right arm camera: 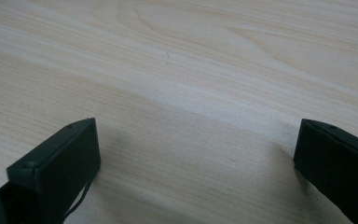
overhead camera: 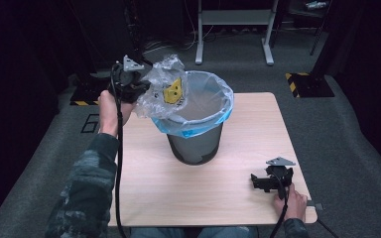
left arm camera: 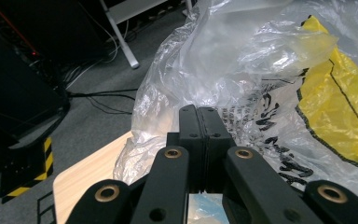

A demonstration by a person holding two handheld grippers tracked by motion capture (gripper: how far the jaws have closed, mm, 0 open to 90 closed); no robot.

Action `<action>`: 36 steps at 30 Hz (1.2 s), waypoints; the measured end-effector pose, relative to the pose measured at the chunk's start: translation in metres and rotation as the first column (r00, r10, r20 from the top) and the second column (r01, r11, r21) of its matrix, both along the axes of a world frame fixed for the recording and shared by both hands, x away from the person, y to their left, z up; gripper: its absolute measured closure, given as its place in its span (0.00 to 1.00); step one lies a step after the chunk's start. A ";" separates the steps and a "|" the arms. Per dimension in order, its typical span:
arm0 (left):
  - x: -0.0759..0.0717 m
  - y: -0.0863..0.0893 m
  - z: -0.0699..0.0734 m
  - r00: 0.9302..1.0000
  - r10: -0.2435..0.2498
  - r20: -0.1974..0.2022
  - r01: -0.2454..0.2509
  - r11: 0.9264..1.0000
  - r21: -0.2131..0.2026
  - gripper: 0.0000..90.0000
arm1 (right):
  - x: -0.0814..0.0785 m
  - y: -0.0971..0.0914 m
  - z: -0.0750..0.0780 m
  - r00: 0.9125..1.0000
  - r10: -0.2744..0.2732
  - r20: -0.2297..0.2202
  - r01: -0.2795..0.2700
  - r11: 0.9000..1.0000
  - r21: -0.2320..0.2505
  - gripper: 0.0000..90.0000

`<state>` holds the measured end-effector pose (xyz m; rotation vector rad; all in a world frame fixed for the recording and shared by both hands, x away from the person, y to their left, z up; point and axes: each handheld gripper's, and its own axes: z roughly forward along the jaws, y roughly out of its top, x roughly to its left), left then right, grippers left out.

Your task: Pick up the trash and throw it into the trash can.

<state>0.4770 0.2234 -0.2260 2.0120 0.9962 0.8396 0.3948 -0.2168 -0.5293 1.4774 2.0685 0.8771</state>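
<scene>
While the high view shows the bin on the worktop | left tool clenched on clear bag at the bin's left rim, print legible close up | right tool released, resting on worktop

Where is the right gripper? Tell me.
In the high view the right gripper rests open on the table at its near right corner, right of the bin.
</scene>
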 end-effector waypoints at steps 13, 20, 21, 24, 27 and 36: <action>0.022 -0.032 -0.004 0.999 -0.026 -0.025 0.027 1.000 0.012 0.99 | 0.000 0.000 0.000 1.000 -0.001 0.000 0.001 1.000 0.000 0.00; 0.033 -0.047 -0.006 0.999 -0.035 -0.034 0.036 0.999 0.029 0.99 | 0.000 0.000 0.000 1.000 -0.001 0.000 0.001 1.000 0.000 0.00; 0.033 -0.047 -0.006 0.999 -0.035 -0.034 0.036 0.999 0.029 0.99 | 0.000 0.000 0.000 1.000 -0.001 0.000 0.001 1.000 0.000 0.00; 0.038 -0.055 -0.006 0.998 -0.036 -0.042 0.038 0.999 0.035 0.99 | 0.000 0.000 0.000 1.000 -0.001 0.000 0.001 1.000 -0.001 0.00; 0.041 -0.059 -0.006 0.998 -0.039 -0.045 0.041 0.999 0.036 0.99 | 0.000 0.000 0.000 1.000 -0.001 0.000 0.001 1.000 -0.001 0.00; 0.047 -0.074 -0.013 0.997 -0.040 -0.060 0.043 0.998 0.038 0.98 | 0.000 0.000 0.000 1.000 -0.001 0.000 0.001 1.000 0.000 0.00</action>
